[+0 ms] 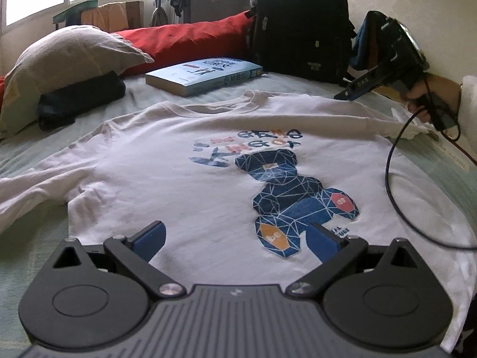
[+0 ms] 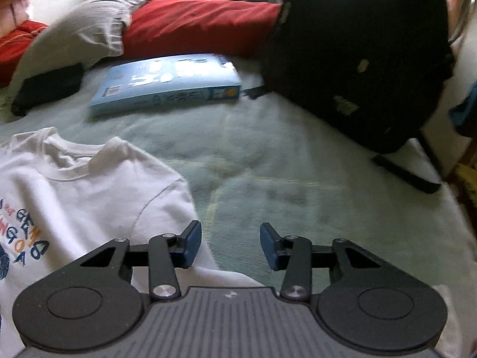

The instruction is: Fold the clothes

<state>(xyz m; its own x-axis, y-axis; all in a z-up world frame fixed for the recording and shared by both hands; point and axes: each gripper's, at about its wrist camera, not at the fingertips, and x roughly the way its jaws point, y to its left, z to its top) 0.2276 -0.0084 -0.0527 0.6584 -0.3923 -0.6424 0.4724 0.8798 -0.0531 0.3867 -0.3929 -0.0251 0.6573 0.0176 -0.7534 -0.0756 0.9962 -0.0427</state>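
The left gripper (image 1: pixel 235 240) hovers low over the white T-shirt (image 1: pixel 184 179), fingers spread wide and empty. The shirt lies flat, print up, on the green bed (image 2: pixel 268 173). The right gripper (image 2: pixel 229 246) hangs past its shoulder, fingers apart, holding nothing. Beyond lie a blue book (image 1: pixel 205 74) and a black backpack (image 1: pixel 301 26).

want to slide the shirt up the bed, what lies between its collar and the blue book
Only bare green bedsheet lies between the shirt collar and the book. Both wrist views show that stretch with nothing on it.
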